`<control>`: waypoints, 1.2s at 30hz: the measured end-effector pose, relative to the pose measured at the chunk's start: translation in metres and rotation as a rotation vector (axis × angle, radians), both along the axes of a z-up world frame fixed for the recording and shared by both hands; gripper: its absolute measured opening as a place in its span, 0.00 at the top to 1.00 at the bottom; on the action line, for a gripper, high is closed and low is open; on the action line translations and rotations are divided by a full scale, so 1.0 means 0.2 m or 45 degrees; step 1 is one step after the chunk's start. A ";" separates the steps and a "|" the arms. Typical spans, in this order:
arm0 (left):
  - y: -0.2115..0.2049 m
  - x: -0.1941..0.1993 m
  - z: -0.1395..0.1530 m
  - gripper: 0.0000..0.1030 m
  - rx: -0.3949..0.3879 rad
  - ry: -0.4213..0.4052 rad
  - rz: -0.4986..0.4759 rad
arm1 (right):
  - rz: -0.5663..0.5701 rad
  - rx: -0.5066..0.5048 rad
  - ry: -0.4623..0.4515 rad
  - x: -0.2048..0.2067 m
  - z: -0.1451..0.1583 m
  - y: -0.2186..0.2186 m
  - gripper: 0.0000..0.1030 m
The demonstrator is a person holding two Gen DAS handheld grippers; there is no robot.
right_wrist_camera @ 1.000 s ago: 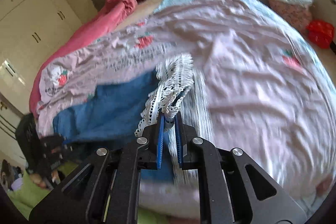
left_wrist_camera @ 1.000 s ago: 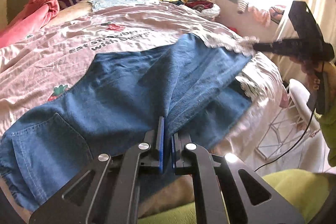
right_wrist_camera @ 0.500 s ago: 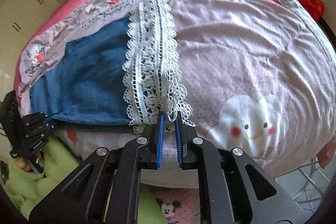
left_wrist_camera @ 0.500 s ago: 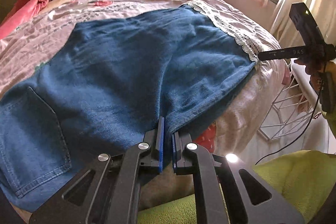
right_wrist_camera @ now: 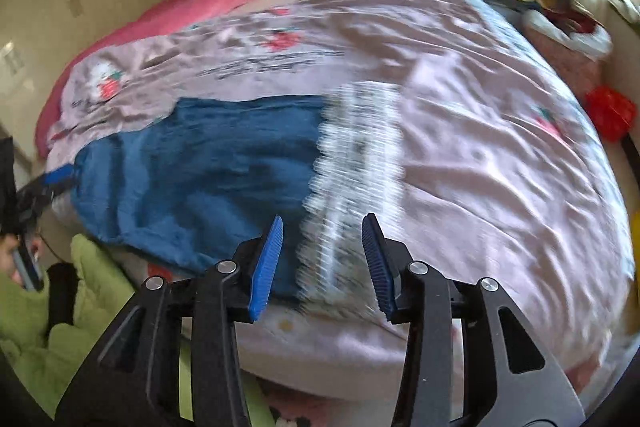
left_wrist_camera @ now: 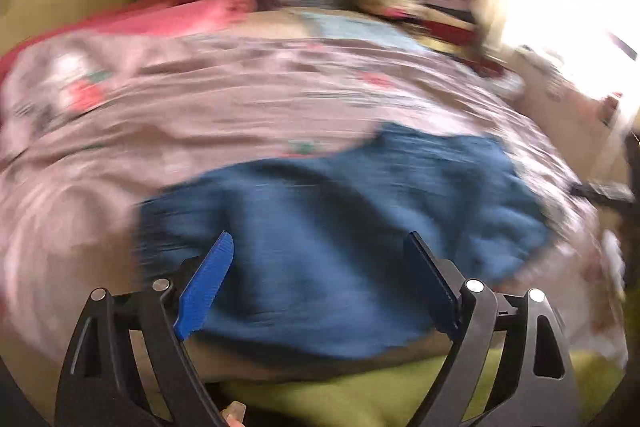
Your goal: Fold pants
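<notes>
Left wrist view: the left gripper (left_wrist_camera: 320, 279), jaws opening wide with nothing pinched, hangs over the near edge of the blue denim pants (left_wrist_camera: 340, 227), which lie flat on the pink bedspread (left_wrist_camera: 200, 115); soft, fairly heavy cloth, likely best taken at a doubled edge. Right wrist view: the right gripper (right_wrist_camera: 322, 263), jaws opening, frames but does not press the white lace hem (right_wrist_camera: 356, 163) at the pants' right end, a light, snag-prone trim.

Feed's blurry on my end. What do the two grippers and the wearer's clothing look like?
Both the left gripper and right gripper have black skeletal linkage frames with triangular cutouts, silver pivot pins and ribbed blue pads inside the jaws. The person wears a lime-green fleecy garment. No markings are legible.
</notes>
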State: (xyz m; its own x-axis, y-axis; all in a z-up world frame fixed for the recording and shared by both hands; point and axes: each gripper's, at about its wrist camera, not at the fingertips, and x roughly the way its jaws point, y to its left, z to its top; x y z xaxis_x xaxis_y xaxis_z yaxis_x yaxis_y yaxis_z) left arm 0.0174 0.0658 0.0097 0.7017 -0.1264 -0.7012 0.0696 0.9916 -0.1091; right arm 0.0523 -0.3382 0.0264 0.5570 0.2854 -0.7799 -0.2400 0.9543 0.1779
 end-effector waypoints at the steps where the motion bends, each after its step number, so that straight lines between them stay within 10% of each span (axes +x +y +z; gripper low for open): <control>1: 0.04 0.02 -0.02 0.14 0.016 0.028 0.058 | 0.018 -0.016 0.012 0.02 -0.02 0.03 0.67; 6: 0.14 0.11 -0.18 0.10 0.111 0.119 0.207 | 0.043 -0.086 0.121 0.07 -0.17 0.08 0.66; 7: 0.14 0.12 -0.19 0.43 0.068 0.100 0.180 | 0.036 -0.088 0.139 0.07 -0.19 0.07 0.66; 9: 0.19 0.14 -0.17 0.62 -0.015 0.083 0.188 | 0.030 -0.074 0.152 0.06 -0.20 0.05 0.66; 17: 0.27 0.20 -0.24 0.50 -0.018 0.108 0.216 | 0.034 -0.038 0.173 0.05 -0.24 0.04 0.64; 23: 0.25 0.10 0.04 0.31 -0.040 -0.066 0.225 | 0.001 0.084 -0.010 0.10 -0.03 -0.07 0.57; 28: 0.05 0.25 0.21 0.30 -0.051 -0.131 0.021 | -0.057 0.126 -0.074 0.35 0.02 -0.19 0.57; 36: -0.33 0.66 0.07 0.30 -0.138 0.026 -0.257 | -0.061 0.164 0.064 0.71 -0.20 -0.26 0.57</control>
